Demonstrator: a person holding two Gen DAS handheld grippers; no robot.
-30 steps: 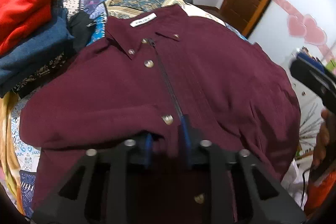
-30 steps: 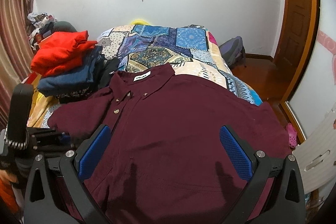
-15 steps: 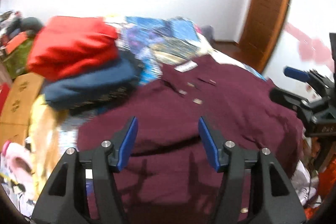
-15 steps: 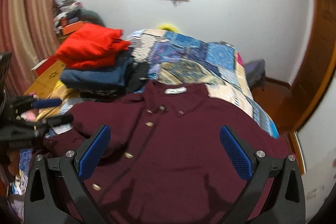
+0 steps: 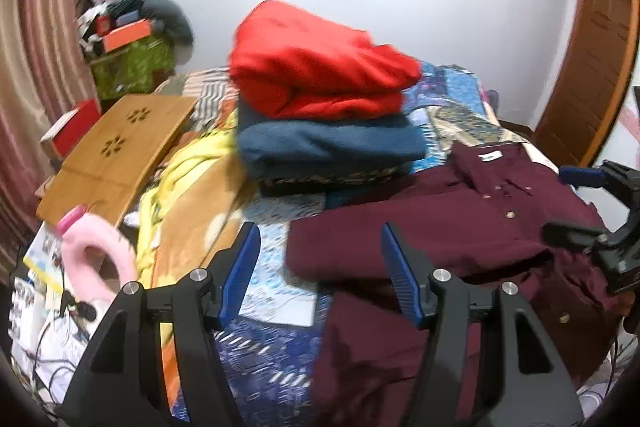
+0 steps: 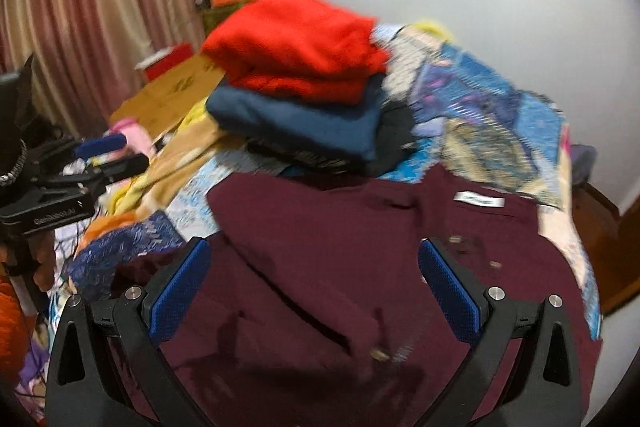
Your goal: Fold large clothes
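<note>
A maroon button-up shirt (image 5: pixel 460 227) lies front up on the patchwork bedspread (image 5: pixel 452 99), collar away from me, and shows in the right wrist view (image 6: pixel 340 247) too. My left gripper (image 5: pixel 320 267) is open and empty, above the shirt's left sleeve edge. My right gripper (image 6: pixel 316 291) is open and empty over the shirt's body. The right gripper also shows at the right edge of the left wrist view (image 5: pixel 592 203). The left gripper shows at the left of the right wrist view (image 6: pixel 100 155).
A stack of folded clothes, red (image 5: pixel 320 75) on blue (image 5: pixel 328 143), sits on the bed left of the shirt. A wooden lap tray (image 5: pixel 116 147), a pink bottle (image 5: pixel 96 251) and yellow bedding (image 5: pixel 188 167) lie further left. A door (image 5: pixel 588 67) is at right.
My left gripper let go of the shirt front, opened, and swung left toward the sleeve. My right gripper stayed open and turned left as well.
</note>
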